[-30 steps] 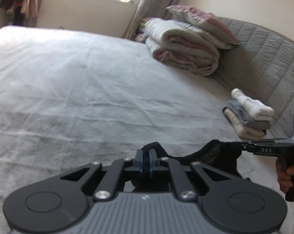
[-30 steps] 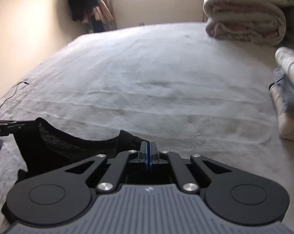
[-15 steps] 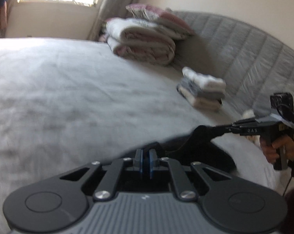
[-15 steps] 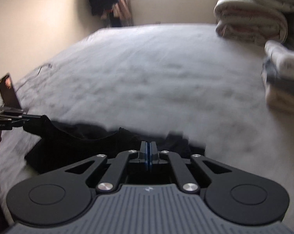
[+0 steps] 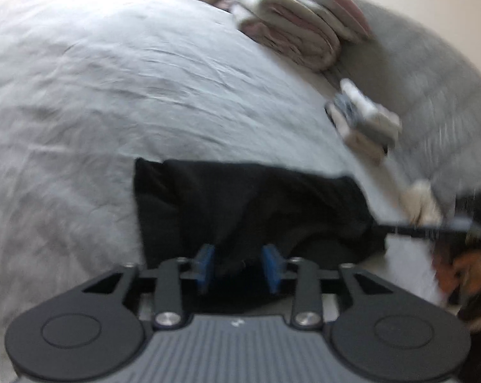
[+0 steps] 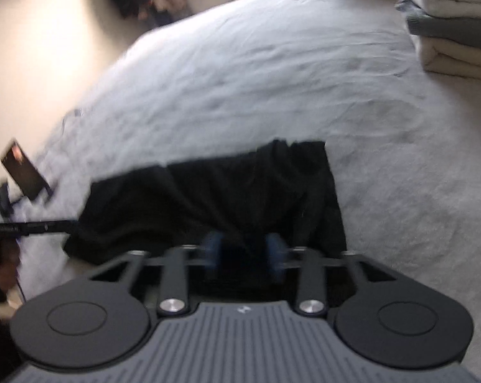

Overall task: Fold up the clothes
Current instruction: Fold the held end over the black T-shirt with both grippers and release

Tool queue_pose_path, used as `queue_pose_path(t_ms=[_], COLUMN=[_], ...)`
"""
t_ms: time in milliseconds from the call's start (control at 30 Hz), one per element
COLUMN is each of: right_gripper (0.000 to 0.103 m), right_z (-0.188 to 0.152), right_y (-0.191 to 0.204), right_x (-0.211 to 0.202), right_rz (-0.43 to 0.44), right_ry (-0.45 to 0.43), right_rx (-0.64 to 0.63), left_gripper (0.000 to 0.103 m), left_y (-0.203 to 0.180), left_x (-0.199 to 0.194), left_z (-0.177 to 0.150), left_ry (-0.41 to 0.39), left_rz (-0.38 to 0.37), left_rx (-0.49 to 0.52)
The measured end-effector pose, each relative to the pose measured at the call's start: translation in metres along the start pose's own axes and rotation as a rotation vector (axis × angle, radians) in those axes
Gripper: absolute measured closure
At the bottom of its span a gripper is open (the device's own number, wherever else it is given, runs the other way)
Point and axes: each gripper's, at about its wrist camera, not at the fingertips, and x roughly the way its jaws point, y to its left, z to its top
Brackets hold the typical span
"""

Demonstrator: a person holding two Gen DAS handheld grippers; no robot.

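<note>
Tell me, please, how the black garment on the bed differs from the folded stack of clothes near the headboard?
The black garment is one dark piece spread in a single wrinkled layer, while the folded stack holds several pale pieces, cream and grey, piled in layers. The black garment lies directly before the open left gripper and right gripper; the folded stack sits farther off, untouched. Both rest on the grey bedspread.

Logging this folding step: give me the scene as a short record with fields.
surface: bed with a pale wrinkled cover
garment: black garment lying spread on the bed
left hand-held gripper: open, blue pads apart above the garment's near edge
right hand-held gripper: open, above the garment's near edge
folded stack: white, grey and cream pieces, beyond the garment
bedding pile: at the far end of the bed
image quality: motion blur in both views
</note>
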Motion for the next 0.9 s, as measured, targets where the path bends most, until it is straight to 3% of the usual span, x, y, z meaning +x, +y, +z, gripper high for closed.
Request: queue_pose_path(t_ms=[167, 233, 367, 400, 433, 500, 600, 633, 800, 900], right_gripper=[0.059, 0.059, 0.059, 0.058, 0.058, 0.060, 0.086, 0.091, 0.094, 0.094], right_z=[-0.001, -0.002, -0.003, -0.003, -0.004, -0.011, -0.015, -0.015, -0.011, -0.011], right_y=[-0.013, -0.016, -0.020, -0.022, -0.026, -0.031, -0.030, -0.029, -0.025, -0.025], right_x=[0.013, 0.022, 0.030, 0.030, 0.031, 0.038, 0.046, 0.047, 0.029, 0.024], right_rz=[0.114, 0.122, 0.139, 0.157, 0.182, 0.249, 0.251, 0.248, 0.380, 0.391], right_ry=[0.050, 0.092, 0.110, 0.107, 0.104, 0.104, 0.103, 0.100, 0.061, 0.073], right_rx=[0.169, 0.221, 0.293, 0.328, 0.365, 0.443, 0.480, 0.485, 0.521, 0.511], left_gripper=[0.050, 0.050, 0.054, 0.061, 0.076, 0.082, 0.084, 0.097, 0.099, 0.099], left_y=[0.040, 0.043, 0.036, 0.035, 0.033, 0.028, 0.024, 0.024, 0.026, 0.032], left_x=[0.004, 0.009, 0.018, 0.020, 0.023, 0.032, 0.036, 0.034, 0.022, 0.013], left_z=[0.003, 0.002, 0.002, 0.002, 0.002, 0.002, 0.003, 0.004, 0.007, 0.011], left_ry=[-0.001, -0.005, -0.018, -0.021, -0.024, 0.028, 0.049, 0.044, 0.002, -0.021], left_rz=[-0.101, -0.059, -0.048, -0.046, -0.044, -0.054, -0.036, -0.034, -0.033, -0.033], left_rx=[-0.327, -0.338, -0.328, -0.325, -0.322, -0.306, -0.280, -0.275, -0.261, -0.268])
